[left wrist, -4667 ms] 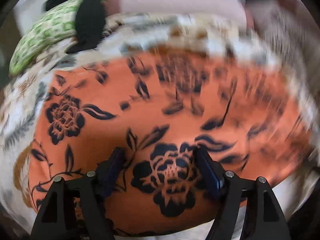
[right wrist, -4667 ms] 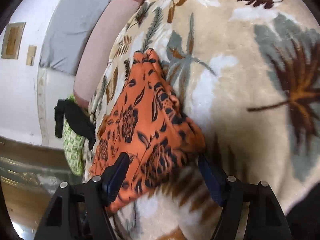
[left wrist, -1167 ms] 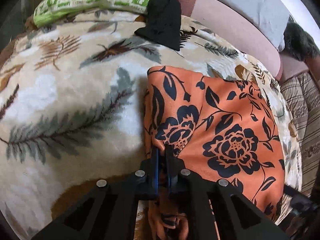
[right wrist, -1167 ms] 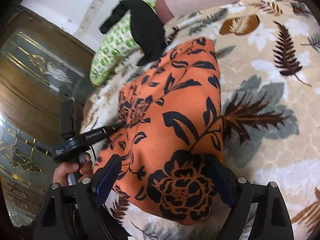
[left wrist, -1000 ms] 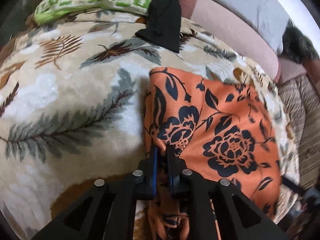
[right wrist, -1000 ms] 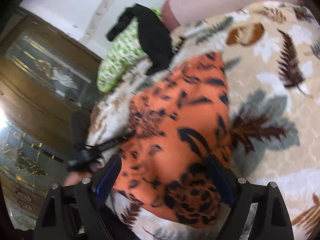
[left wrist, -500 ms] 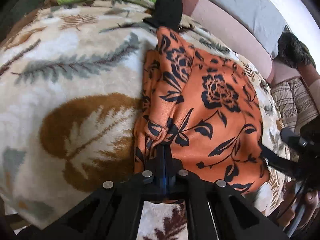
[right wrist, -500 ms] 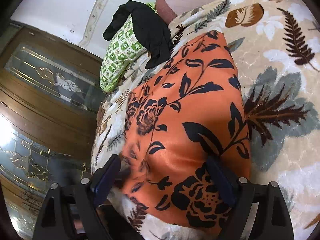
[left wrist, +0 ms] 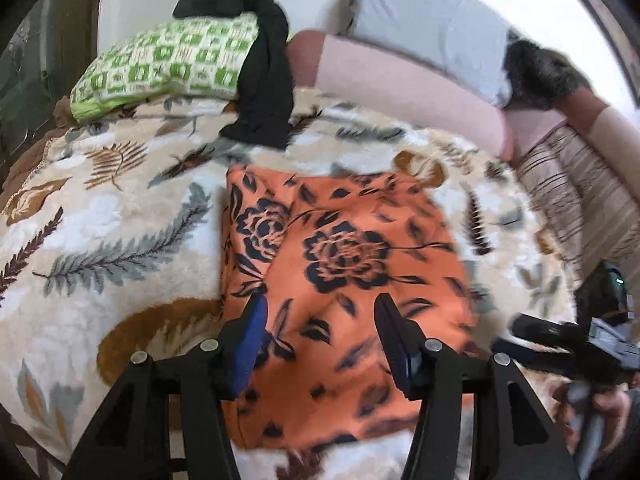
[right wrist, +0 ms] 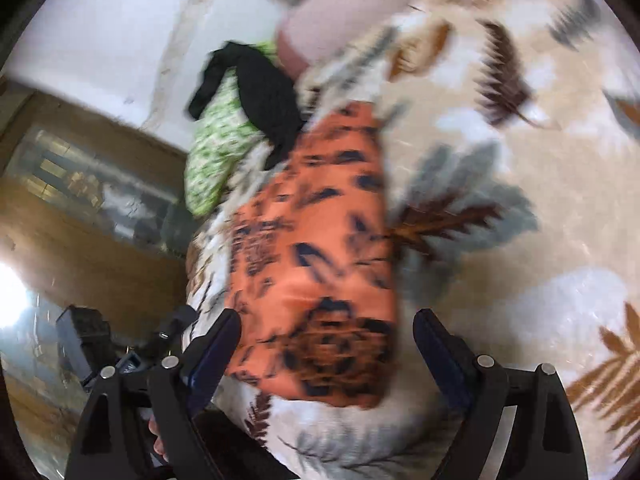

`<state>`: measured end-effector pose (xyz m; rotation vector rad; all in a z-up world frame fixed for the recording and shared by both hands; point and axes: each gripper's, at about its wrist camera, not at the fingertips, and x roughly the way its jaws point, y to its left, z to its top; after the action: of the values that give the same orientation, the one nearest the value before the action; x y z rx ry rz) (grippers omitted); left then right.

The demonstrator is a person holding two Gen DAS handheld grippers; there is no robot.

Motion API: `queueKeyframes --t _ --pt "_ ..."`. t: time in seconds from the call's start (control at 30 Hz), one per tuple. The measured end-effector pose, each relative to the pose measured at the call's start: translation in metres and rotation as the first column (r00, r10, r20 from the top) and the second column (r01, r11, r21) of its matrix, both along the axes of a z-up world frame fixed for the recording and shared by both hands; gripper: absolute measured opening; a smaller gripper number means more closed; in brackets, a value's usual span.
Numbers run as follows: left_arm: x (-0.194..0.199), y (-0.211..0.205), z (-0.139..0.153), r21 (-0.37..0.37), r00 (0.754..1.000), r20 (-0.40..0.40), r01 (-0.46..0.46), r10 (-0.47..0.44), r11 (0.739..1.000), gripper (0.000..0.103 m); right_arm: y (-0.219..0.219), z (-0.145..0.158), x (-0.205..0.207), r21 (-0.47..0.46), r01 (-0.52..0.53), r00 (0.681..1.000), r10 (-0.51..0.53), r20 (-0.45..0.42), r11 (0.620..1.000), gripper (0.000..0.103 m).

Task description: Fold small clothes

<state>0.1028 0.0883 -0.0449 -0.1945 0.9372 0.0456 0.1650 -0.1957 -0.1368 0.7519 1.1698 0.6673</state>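
While orange cloth (left wrist: pixel 352 280) lies folded, left tongs (left wrist: pixel 320 320) gape.

1. The left gripper (left wrist: pixel 320 320) – pinched shut on the near edge of the orange floral cloth (left wrist: pixel 340 280) half a second ago – now has its jaws spread wide, nothing between them.
2. That cloth now lies as a flat folded rectangle, the raised bunch at its 9 o'clock edge gone.
3. The right gripper (right wrist: pixel 326 344) now sits further back toward 6 o'clock – view blurred.
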Motion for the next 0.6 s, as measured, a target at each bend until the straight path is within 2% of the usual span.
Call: queueKeyframes --t 0.07,0.13,0.17,0.2,0.23,0.3,0.37,0.4,0.43,0.5,0.57,0.6 --pt "0.014 0.006 -0.027 0.040 0.996 -0.083 -0.039 0.042 0.998 0.053 0.008 -0.016 0.005 0.067 -0.026 0.997 0.031 -0.070 0.997 0.090" --pt "0.013 0.011 -0.039 0.074 0.995 -0.075 -0.055 0.061 0.996 0.051 0.027 -0.025 0.008 0.144 -0.089 0.988 0.105 -0.110 0.986 0.090" --pt "0.013 0.009 -0.039 0.095 0.996 -0.071 -0.047 0.053 0.994 0.051 0.036 -0.027 0.009 0.128 -0.120 0.984 0.135 -0.114 0.984 0.084" --pt "0.012 0.009 -0.039 0.100 0.996 -0.072 -0.047 0.054 0.994 0.051 0.044 -0.027 0.008 0.075 -0.137 0.982 0.145 -0.119 0.988 0.054" --pt "0.013 0.010 -0.038 0.092 0.996 -0.072 -0.047 0.053 0.995 0.051 0.047 -0.028 0.007 0.072 -0.131 0.981 0.140 -0.138 0.989 0.042" --pt "0.014 0.012 -0.039 0.081 0.996 -0.071 -0.051 0.056 0.995 0.052 0.042 -0.017 0.005 0.030 -0.108 0.988 0.111 -0.105 0.994 0.036" --pt "0.014 0.016 -0.043 0.095 0.995 -0.077 -0.058 0.065 0.994 0.052 0.039 -0.023 0.003 -0.028 -0.115 0.988 0.111 -0.103 0.993 0.036" --pt "0.013 0.017 -0.045 0.092 0.994 -0.083 -0.062 0.069 0.994 0.053 0.039 -0.037 0.003 -0.055 -0.119 0.985 0.111 -0.133 0.991 0.037" --pt "0.012 0.019 -0.042 0.080 0.994 -0.082 -0.068 0.075 0.994 0.052 0.035 -0.039 0.003 -0.017 -0.102 0.986 0.099 -0.137 0.995 0.038" --pt "0.008 0.023 -0.032 0.047 0.993 -0.074 -0.092 0.096 0.995 0.051 0.029 -0.027 0.002 0.047 -0.105 0.987 0.110 -0.116 0.993 0.068" --pt "0.002 0.019 -0.015 0.015 0.997 -0.025 -0.076 0.077 0.997 0.051 0.020 -0.010 0.004 0.062 -0.115 0.992 0.118 -0.050 0.991 0.078" --pt "-0.002 0.013 -0.005 0.017 0.999 0.015 -0.051 0.051 0.999 0.051 0.013 -0.002 0.010 0.057 -0.102 0.995 0.103 -0.011 0.993 0.078"
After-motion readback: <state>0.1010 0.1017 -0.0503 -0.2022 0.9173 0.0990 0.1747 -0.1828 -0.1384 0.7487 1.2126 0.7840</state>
